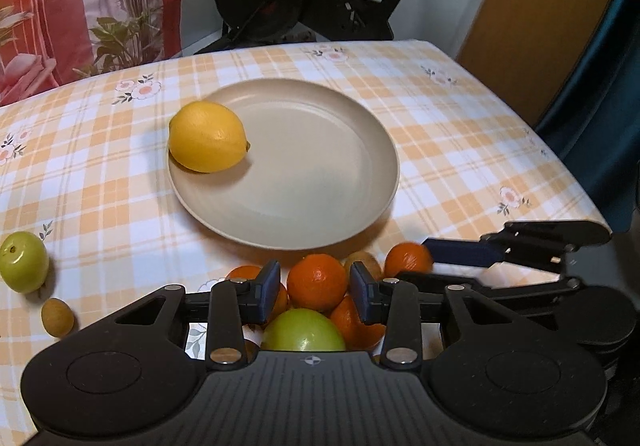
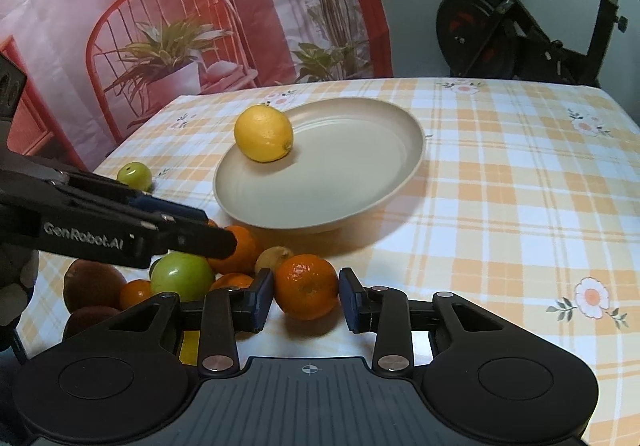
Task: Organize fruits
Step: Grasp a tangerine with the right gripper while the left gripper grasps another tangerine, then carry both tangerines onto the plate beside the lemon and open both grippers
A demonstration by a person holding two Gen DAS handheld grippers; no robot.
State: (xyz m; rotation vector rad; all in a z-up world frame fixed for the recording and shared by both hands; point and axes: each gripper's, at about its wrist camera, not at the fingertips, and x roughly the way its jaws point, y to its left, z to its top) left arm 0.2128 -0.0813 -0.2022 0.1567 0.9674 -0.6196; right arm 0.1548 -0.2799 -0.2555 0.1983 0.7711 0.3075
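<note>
On the checked tablecloth point(image 2: 500, 186) sits a beige plate point(image 2: 400, 166) with one yellow lemon point(image 2: 264, 133) at its left edge. Near it, the right gripper point(image 2: 306, 300) pinches a round orange tangerine point(image 2: 307, 286). Just left, the left gripper point(image 1: 316, 292) squeezes another tangerine point(image 1: 317, 281) in the fruit pile.

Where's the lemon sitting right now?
The lemon lies alone on the beige plate, against its left rim in both wrist views, beyond the pile of oranges near the grippers.

Checked-cloth table point(image 2: 500, 182): beige plate point(image 2: 384, 182), piled tangerines point(image 2: 306, 286), green apple point(image 1: 24, 262), kiwi point(image 1: 58, 317).
</note>
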